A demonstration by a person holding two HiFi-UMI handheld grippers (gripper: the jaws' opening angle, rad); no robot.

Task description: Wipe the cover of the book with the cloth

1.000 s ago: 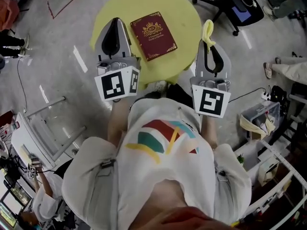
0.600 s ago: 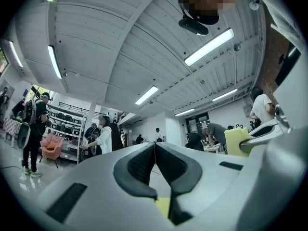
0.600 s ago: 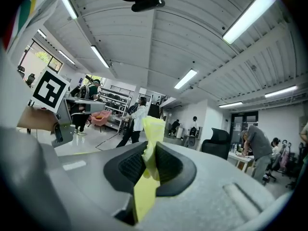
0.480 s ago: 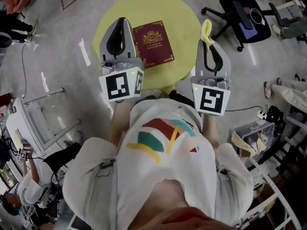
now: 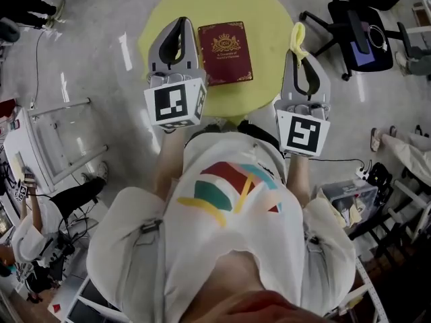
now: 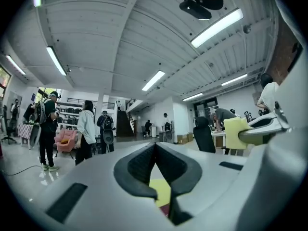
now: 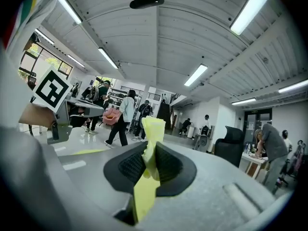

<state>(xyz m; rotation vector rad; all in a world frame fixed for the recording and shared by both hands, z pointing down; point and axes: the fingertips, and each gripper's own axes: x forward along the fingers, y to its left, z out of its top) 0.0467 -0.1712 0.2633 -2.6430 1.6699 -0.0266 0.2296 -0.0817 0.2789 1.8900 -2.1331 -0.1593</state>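
Nearest the wearer, both grippers are being held out at the near side of the bench. The left gripper [image 5: 182, 21] is showing its jaws pressed together with nothing between them; only a sliver of yellow bench top and dark red cover is showing through the gap behind the tips. The right gripper [image 5: 300, 50] is clamping one yellow cloth [image 5: 295, 36], which is standing up past the jaw tips and trailing down behind them.

Between the two pairs of jaws, just right of the left jaws and apart to the left of the right ones, one dark red book [image 5: 226, 51] is lying flat and closed, gilt crest facing up, on the round yellow bench [image 5: 269, 15]. Cloth and cover are not touching.

Judged progress: the cloth is in hand, but wiping is not appearing to have begun. Bringing the cloth onto the cover and working across it is what is left.

Count: two grippers, one cloth, one book, one bench.

Beyond the right jaws, a black office chair [image 5: 357, 25] is standing on the floor.
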